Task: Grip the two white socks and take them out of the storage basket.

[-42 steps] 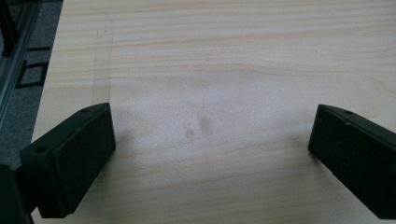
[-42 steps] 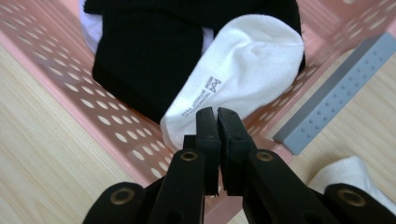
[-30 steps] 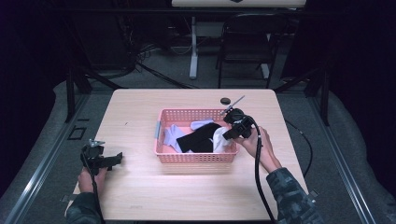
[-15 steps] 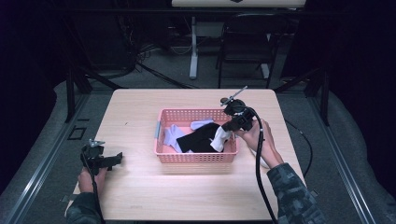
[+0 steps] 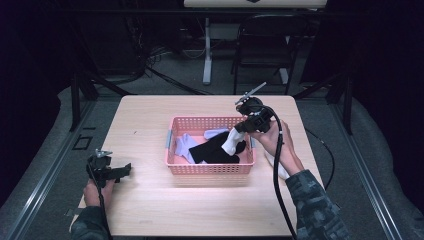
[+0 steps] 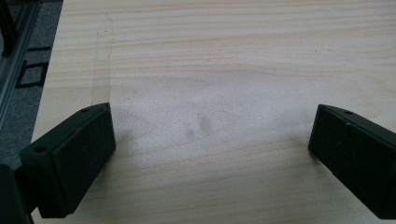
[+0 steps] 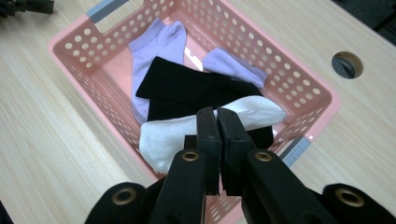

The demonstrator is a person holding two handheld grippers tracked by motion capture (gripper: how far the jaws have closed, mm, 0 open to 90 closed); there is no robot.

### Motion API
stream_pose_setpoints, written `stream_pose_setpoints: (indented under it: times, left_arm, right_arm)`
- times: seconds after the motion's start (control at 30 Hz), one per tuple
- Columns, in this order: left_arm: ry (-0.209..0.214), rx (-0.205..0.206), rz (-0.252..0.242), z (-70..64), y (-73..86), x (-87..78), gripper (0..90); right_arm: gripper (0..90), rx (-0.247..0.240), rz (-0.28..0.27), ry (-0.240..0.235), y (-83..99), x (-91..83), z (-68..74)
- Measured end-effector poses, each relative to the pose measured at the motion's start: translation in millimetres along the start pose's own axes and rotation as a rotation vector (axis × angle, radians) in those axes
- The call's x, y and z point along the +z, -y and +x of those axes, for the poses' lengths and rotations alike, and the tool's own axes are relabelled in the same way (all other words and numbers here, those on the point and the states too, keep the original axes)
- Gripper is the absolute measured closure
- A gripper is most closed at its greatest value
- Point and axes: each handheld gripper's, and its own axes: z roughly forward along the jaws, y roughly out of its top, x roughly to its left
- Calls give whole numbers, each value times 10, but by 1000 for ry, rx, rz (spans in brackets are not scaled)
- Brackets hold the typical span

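White sock: soft white fabric sock [image 7: 205,127], pinched by right tongs [image 7: 217,122], lifted over pink perforated plastic basket [image 7: 303,79].
Left tongs [image 6: 210,140]: held wide apart, nothing gripped, low over pale wooden counter [image 6: 233,56].

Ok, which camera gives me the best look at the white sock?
The right gripper view: the white sock is close up, pinched by the right gripper over the pink basket. The high view shows it small, dangling at the basket's right end.

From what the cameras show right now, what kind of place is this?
Probably a recording lab, not a home: a bare wooden table on grey carpet, dark surroundings, cables on the floor, and a pink basket of socks worked with hand-held claws.
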Motion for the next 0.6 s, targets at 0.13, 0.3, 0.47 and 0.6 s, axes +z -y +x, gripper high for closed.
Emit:
stream_pose_setpoints:
  times: [0.13, 0.3, 0.47, 0.6]
  left_arm:
    - [0, 0, 0, 0, 0, -1, 5]
    - [0, 0, 0, 0, 1, -1, 5]
    - [0, 0, 0, -1, 1, -1, 5]
    - [0, 0, 0, -1, 1, -2, 5]
  right_arm:
    - [887, -7, -20, 9, -46, -99, 1]
    - [887, -4, -42, 24, -72, -234, -30]
    - [887, 11, -69, 44, -63, -397, -71]
    - [888, 9, -80, 67, -43, -510, -113]
